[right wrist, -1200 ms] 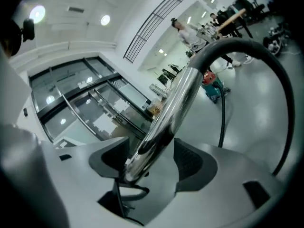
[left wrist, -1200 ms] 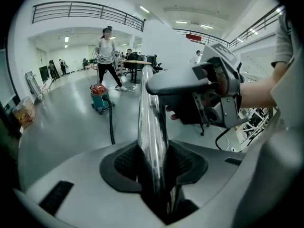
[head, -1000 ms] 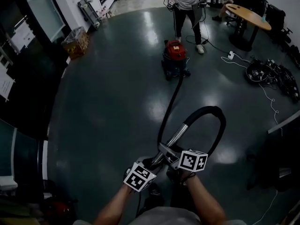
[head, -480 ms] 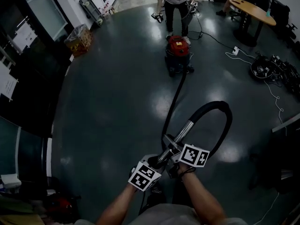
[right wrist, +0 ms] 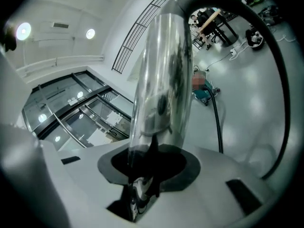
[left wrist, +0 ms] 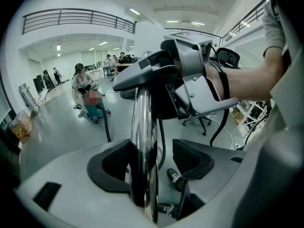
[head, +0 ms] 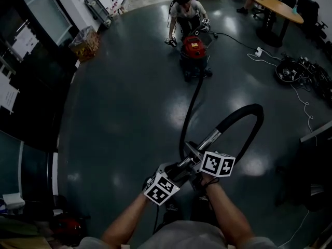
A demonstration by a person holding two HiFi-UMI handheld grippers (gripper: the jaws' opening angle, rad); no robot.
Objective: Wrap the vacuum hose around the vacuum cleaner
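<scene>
- Pinching the chrome wand (head: 208, 139) with my right gripper (head: 201, 158): its jaws have just been closing, and both pads are now pressing on the tube.
- My left gripper (head: 176, 171) is sitting just beside it, lower on the same wand. Its jaws have just been opening and are standing spread, with the wand between them and one pad clear of it.
- I am seeing the black hose (head: 248, 115) arching from the wand's far end over to my right and dropping back behind the grippers.
- Another stretch of hose is lying along the dark glossy floor (head: 119, 102) and reaching the red vacuum cleaner (head: 194, 53), well apart from me.
- A person (head: 185, 10) is crouching just behind the vacuum cleaner.
- A round wooden table (head: 282, 7) is standing farther off to the right.
</scene>
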